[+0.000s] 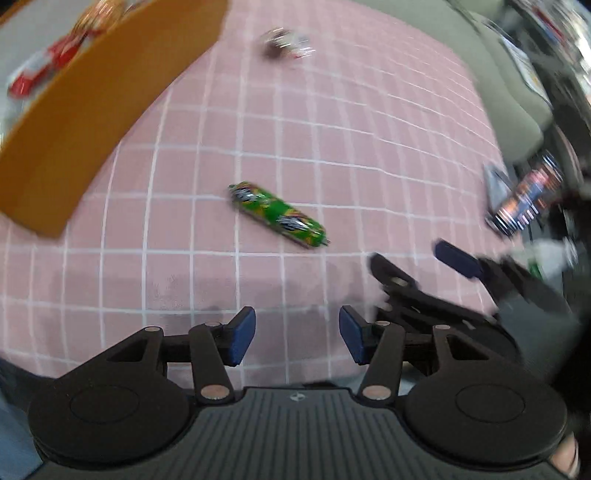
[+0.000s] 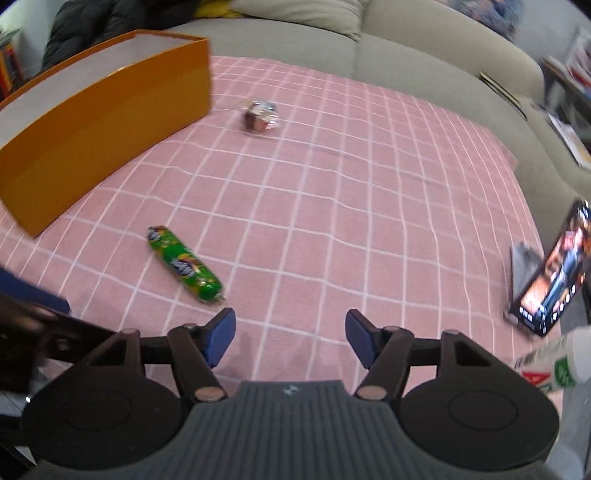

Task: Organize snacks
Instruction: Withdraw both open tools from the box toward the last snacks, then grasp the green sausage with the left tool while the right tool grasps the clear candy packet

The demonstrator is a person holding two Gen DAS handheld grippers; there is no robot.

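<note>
A green wrapped snack roll [image 1: 277, 214] [image 2: 184, 266] lies slantwise on the pink checked cloth [image 1: 332, 129] [image 2: 351, 184]. Farther back sits a small clear-wrapped brown snack [image 1: 286, 42] [image 2: 260, 114]. An orange box [image 1: 92, 122] [image 2: 103, 122] stands at the left, and red-and-white packets [image 1: 44, 66] show inside it. My left gripper [image 1: 297, 332] hovers open over bare cloth, short of the green roll. My right gripper [image 2: 290, 334] is open too, with nothing between its pads and the roll just ahead on its left. In the left wrist view the right gripper [image 1: 424, 266] sits at the right.
A lit phone [image 1: 524, 199] [image 2: 554, 273] leans on a stand at the cloth's right edge. A white-and-green bottle [image 2: 554, 362] lies near the bottom right. A grey sofa [image 2: 406, 62] borders the cloth at the back and right. A dark jacket [image 2: 92, 26] lies behind the box.
</note>
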